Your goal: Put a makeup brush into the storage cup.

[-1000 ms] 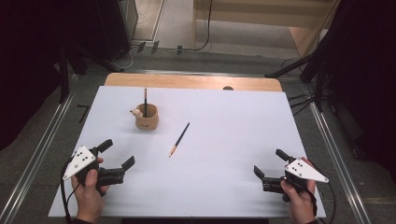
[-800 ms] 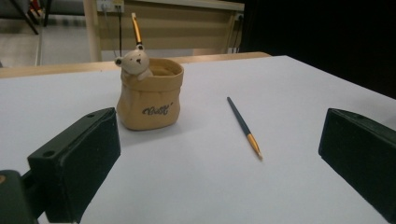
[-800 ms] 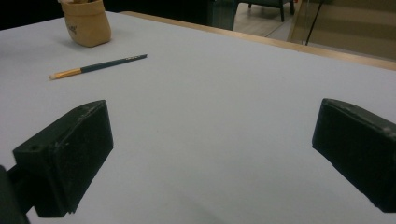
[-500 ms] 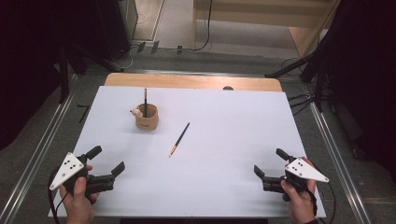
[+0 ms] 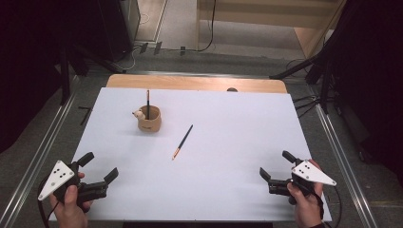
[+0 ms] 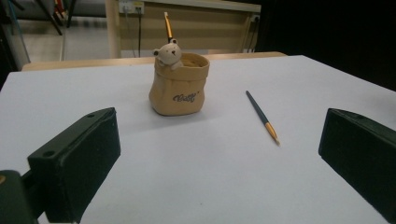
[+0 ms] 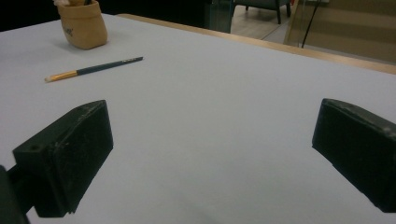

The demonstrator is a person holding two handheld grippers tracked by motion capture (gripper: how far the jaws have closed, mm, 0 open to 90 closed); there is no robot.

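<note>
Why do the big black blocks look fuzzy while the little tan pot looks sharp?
In the left gripper view, the tan bear-faced pot and dark paintbrush are fairly crisp, while the near black jaws blur, probably too close to the lens. The right gripper view softens its jaws likewise. The high view is even, the surroundings dark.

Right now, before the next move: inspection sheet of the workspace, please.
Surface: white table, wooden strip along far edge, flat, no spills seen.
Job's things: loose brush lying flat mid-table; bear-trimmed holder upright, one brush standing in it.
Clutter: nothing seen.
Grippers: left gripper open at near-left corner; right gripper open at near-right edge; both empty, apart from the loose brush.
Cables: floor cables beyond the table.
Surroundings: dark drapes both sides, metal rails flanking the table.
</note>
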